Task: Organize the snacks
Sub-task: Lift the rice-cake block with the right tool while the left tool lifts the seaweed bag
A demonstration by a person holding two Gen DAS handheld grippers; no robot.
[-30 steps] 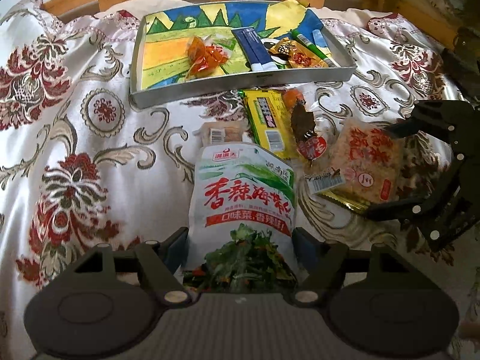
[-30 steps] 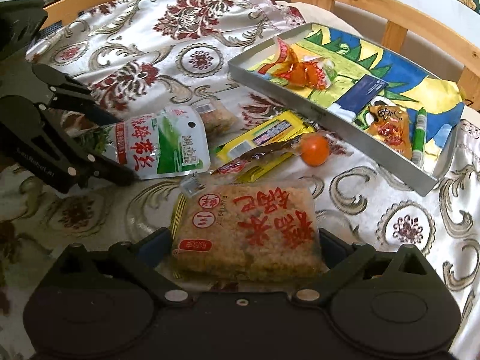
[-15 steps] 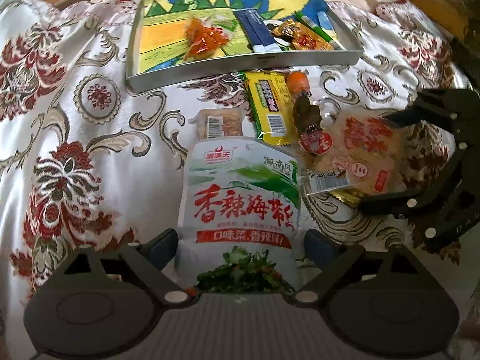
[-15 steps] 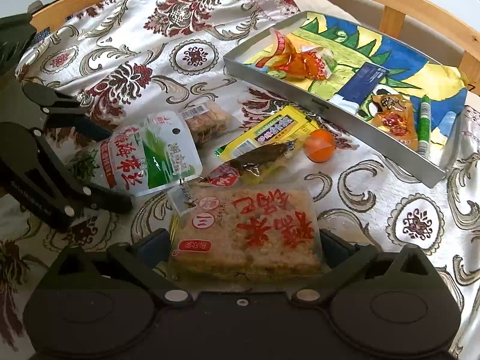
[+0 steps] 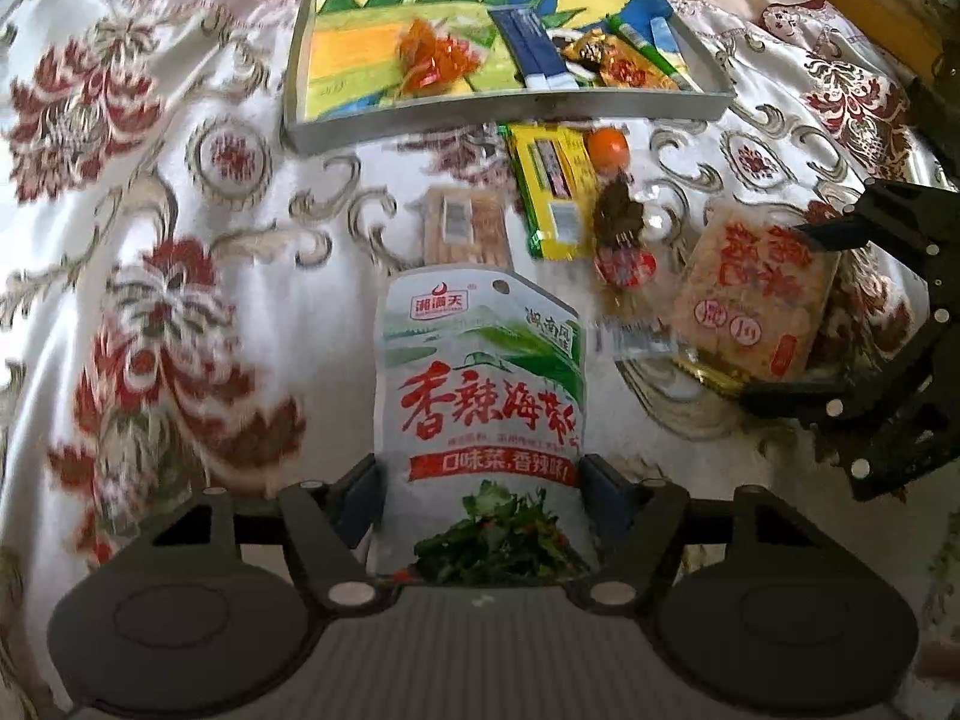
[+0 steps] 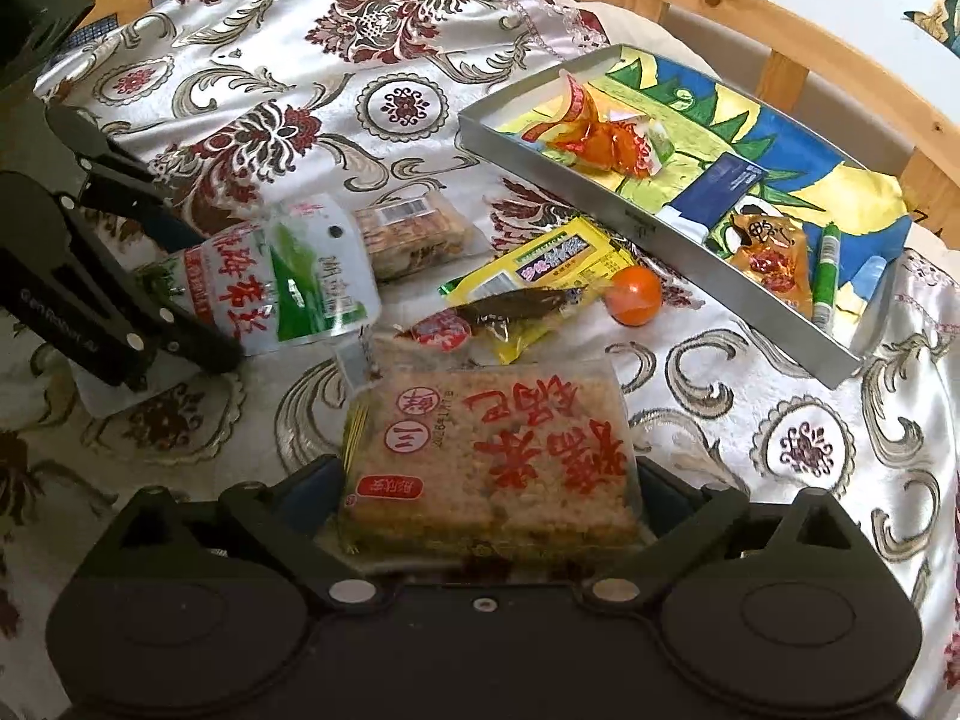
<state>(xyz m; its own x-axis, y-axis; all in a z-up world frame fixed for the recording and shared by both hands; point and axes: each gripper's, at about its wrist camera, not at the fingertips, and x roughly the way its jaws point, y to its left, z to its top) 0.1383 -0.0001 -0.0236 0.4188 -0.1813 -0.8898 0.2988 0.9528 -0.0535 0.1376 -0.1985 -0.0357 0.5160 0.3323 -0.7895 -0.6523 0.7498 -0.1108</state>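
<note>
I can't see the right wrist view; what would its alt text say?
The right tool straddles a rice cracker pack on a floral bedspread. Beyond lie loose snacks and a small orange, with a tray of snacks behind.

A floral satin bedspread in white, red and gold covers a bed with a wooden frame.

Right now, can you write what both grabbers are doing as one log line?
left gripper: closing around seaweed pouch | right gripper: straddling rice cracker pack, grip unclear | tray: some snacks inside | phase: picking up
</note>
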